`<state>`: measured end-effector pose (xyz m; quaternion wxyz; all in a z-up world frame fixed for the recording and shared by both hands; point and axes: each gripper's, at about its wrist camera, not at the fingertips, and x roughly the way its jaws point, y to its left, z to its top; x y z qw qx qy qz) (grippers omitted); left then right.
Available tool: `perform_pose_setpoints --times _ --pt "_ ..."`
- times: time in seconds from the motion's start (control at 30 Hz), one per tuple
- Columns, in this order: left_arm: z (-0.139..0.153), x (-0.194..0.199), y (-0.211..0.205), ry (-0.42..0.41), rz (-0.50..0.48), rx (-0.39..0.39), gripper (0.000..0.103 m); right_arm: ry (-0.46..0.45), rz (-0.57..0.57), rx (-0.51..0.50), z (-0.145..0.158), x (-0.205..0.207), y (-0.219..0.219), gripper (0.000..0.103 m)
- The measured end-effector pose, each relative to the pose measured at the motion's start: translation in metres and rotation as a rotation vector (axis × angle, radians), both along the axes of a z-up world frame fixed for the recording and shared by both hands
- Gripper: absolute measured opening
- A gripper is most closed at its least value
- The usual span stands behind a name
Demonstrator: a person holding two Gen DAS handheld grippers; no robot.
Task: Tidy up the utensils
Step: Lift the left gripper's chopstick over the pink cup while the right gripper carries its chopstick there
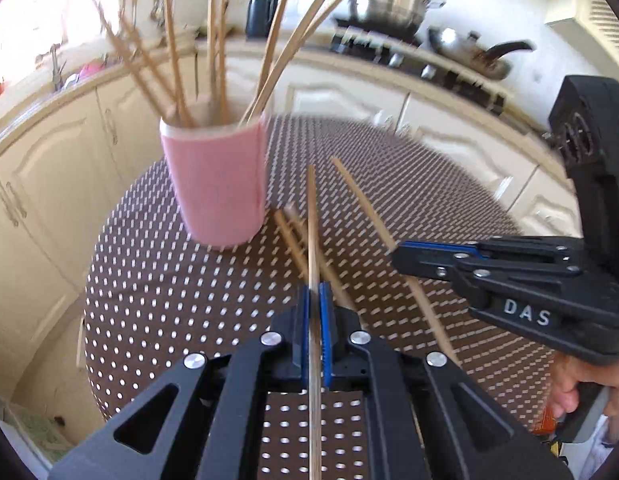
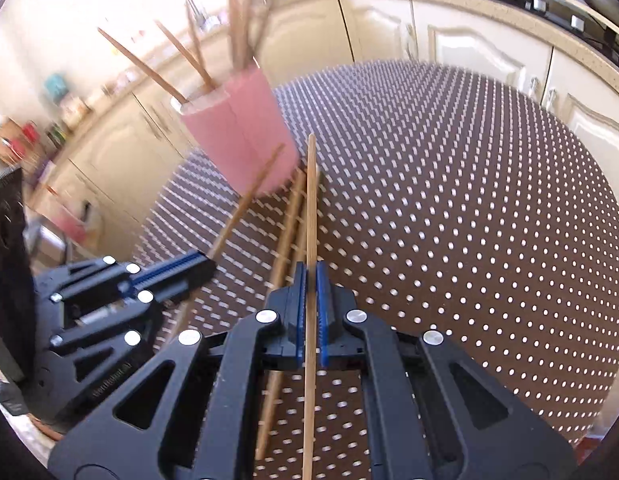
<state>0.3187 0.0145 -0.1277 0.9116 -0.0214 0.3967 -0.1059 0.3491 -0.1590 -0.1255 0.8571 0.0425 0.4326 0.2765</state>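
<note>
The chopsticks are thin wooden sticks: light, stiff, smooth, and by their look inclined to roll or pivot in a narrow grip. One chopstick (image 1: 312, 216) is clamped between the blue pads of the left tool (image 1: 318, 300), held around mid-length, its tip aimed toward the cup (image 1: 217, 184). A second chopstick (image 2: 310, 200) is pinched the same way in the right tool (image 2: 309, 280). Both tools are closed tight on their sticks, with wood showing ahead of and behind the pads.

Two more sticks (image 1: 297, 240) lie loose on the desk (image 1: 169, 300), just beside the cup's base (blur prevents a firmer count). The pink cup stands upright on the dotted cloth and already carries a spread of sticks leaning outward at its rim.

Judgement: a mid-length hold balances the stick but leaves it free to swing; a grip nearer the thick end would likely steady the tip for insertion. The cup looks light and may tip if a stick catches those already leaning inside. Entry from above, through a gap between them, appears the safer line.

A person's hand (image 1: 577, 392) holds the right tool's handle.
</note>
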Motion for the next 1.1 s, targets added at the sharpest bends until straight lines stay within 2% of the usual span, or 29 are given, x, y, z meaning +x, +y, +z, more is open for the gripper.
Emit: perform_pose_setpoints --times 0.27,0.37,0.47,0.57,0.83,1.1 --pt "0.055 -0.045 0.009 -0.266 -0.059 -0.117 0.005 -0.22 -0.001 0.166 0.067 -0.039 -0.019 0.006" --pt "0.071 -0.058 0.017 -0.37 -0.068 -0.164 0.005 -0.307 -0.006 0.199 0.086 -0.047 -0.022 0.006" --pt "0.084 -0.066 0.022 -0.45 -0.05 -0.19 0.005 -0.37 -0.008 0.236 0.103 -0.051 0.007 0.005" --pt "0.096 -0.071 0.028 -0.529 -0.022 -0.194 0.005 -0.437 -0.004 0.258 0.116 -0.058 0.018 0.005" --pt "0.119 -0.063 0.049 -0.681 0.053 -0.23 0.005 -0.593 -0.017 0.272 0.14 -0.047 0.039 0.005" --pt "0.127 -0.02 0.061 -0.762 0.129 -0.22 0.005 -0.683 -0.024 0.319 0.143 -0.015 0.059 0.005"
